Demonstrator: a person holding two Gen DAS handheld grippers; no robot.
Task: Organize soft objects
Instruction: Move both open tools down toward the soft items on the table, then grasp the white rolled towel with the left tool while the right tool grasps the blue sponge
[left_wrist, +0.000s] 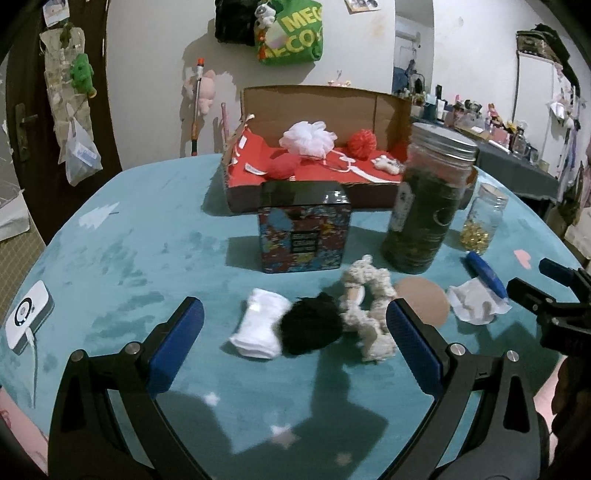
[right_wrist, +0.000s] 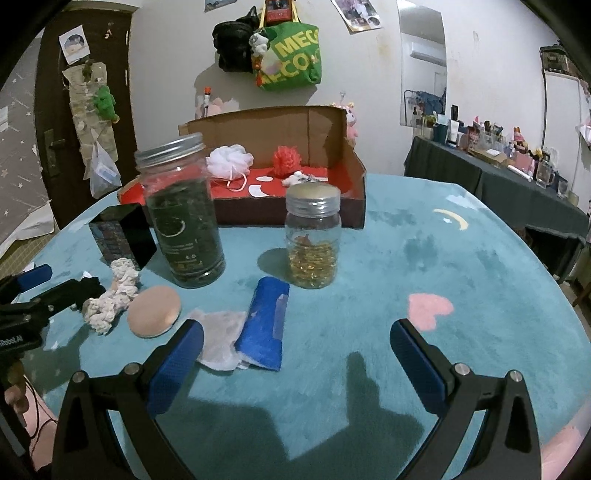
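Observation:
On the teal table, a white sock (left_wrist: 258, 328), a black pom-pom (left_wrist: 310, 328) and a cream knitted scrunchie (left_wrist: 369, 306) lie just ahead of my open, empty left gripper (left_wrist: 295, 332). A beige round puff (right_wrist: 154, 311), a white cloth (right_wrist: 221, 339) and a blue folded pouch (right_wrist: 264, 325) lie ahead-left of my open, empty right gripper (right_wrist: 295, 347). The cardboard box (left_wrist: 325, 107) with red lining holds a white mesh pouf (left_wrist: 308, 137), red pom-poms (left_wrist: 362, 143) and a small white toy (left_wrist: 386, 164).
A patterned tin (left_wrist: 303, 230), a tall jar of green leaves (left_wrist: 428, 199) and a small jar of gold pieces (right_wrist: 312, 240) stand between the soft items and the box. A white device (left_wrist: 27, 317) with cable lies at the table's left edge.

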